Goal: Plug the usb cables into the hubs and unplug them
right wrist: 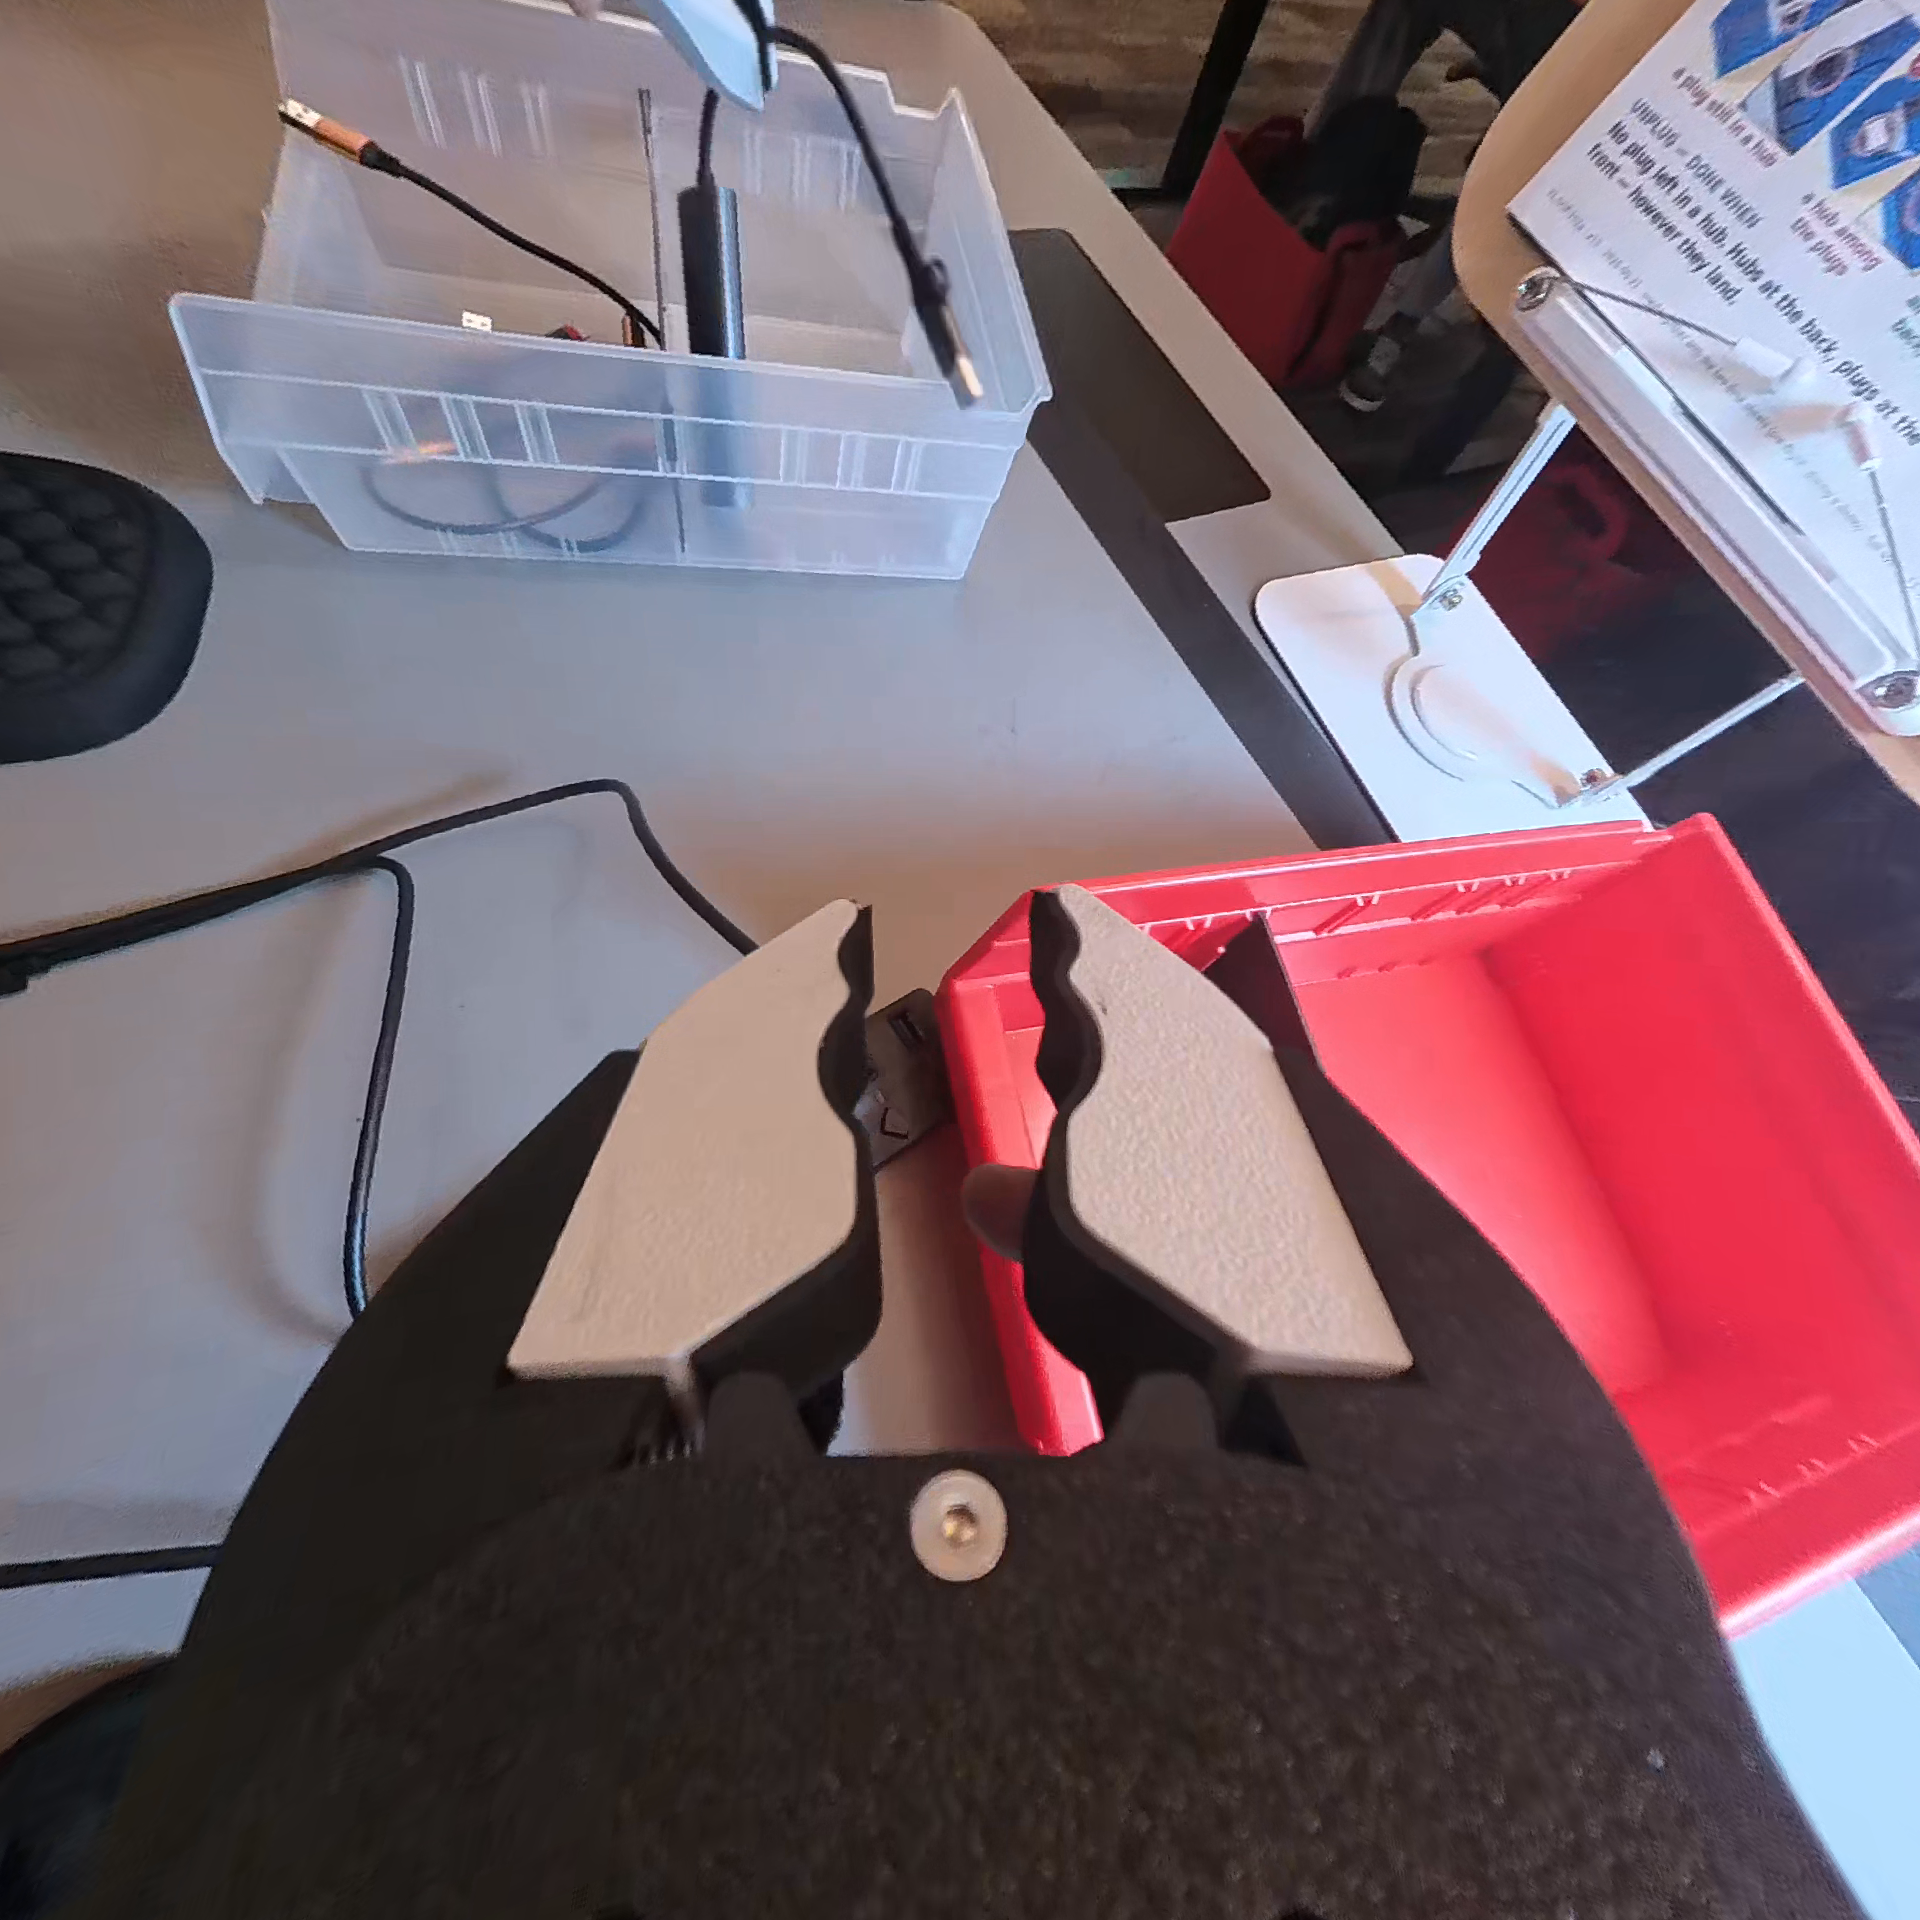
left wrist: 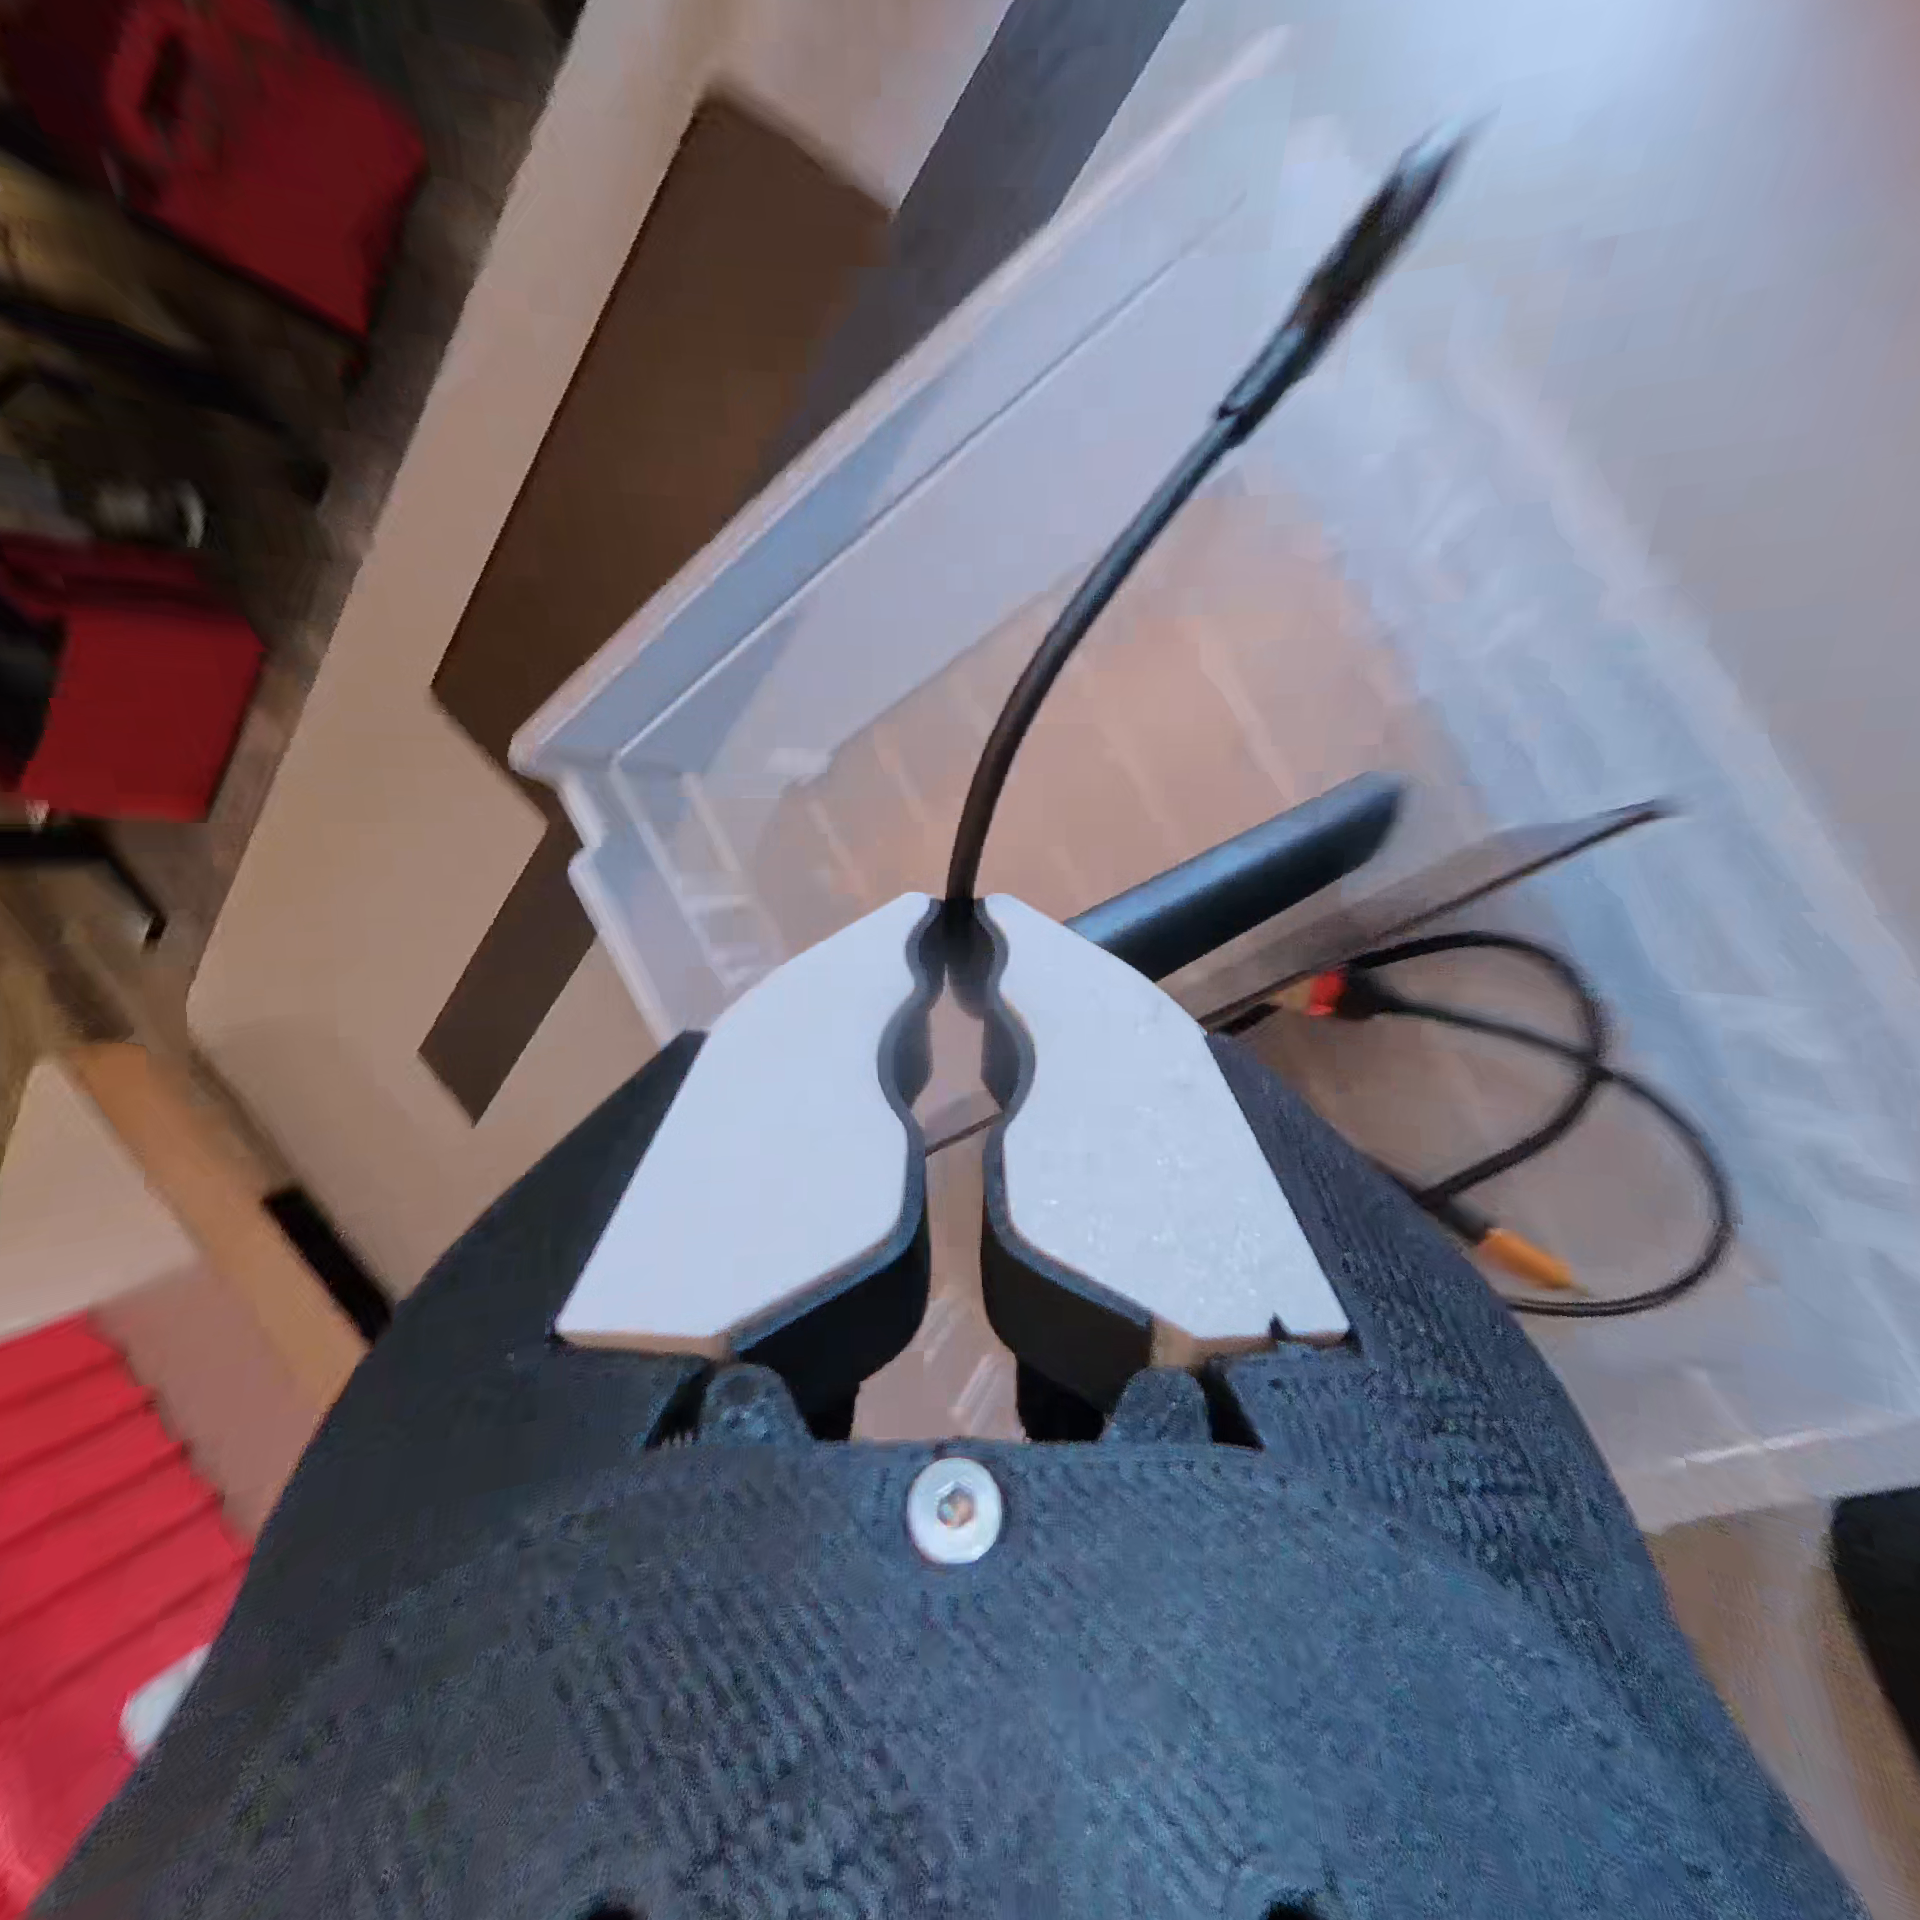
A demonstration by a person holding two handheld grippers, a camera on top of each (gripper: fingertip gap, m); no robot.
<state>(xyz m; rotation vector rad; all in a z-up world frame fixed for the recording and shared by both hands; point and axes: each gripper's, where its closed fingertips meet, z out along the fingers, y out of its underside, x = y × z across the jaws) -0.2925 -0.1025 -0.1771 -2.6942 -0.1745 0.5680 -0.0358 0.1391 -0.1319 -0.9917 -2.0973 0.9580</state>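
My left gripper [left wrist: 961, 920] is shut on a black USB cable [left wrist: 1049, 675]. The cable curves up from the fingertips to its blurred plug [left wrist: 1403, 208], held in the air over the clear bin [left wrist: 727, 665]. In the right wrist view the same gripper [right wrist: 727, 52] shows at the top, and its plug [right wrist: 961, 364] dangles at the bin's right end. A dark hub [right wrist: 712, 270] leans upright in the clear bin [right wrist: 623, 499]. My right gripper [right wrist: 951, 925] is open, low over a small black hub [right wrist: 899, 1081] lying against the red bin's [right wrist: 1610, 1195] left wall.
Another cable with an orange plug [right wrist: 322, 130] hangs over the clear bin's far left corner, its loops [left wrist: 1621, 1143] inside. A black cable [right wrist: 384, 1039] runs across the grey table. A black padded rest [right wrist: 73, 603] lies at left. A sheet on a stand [right wrist: 1714, 312] is at right. The tips of one gripper are about 35 centimetres away from the tips of the other. The small black hub [right wrist: 899, 1081] lies around 15 centimetres away from my right fingertips.
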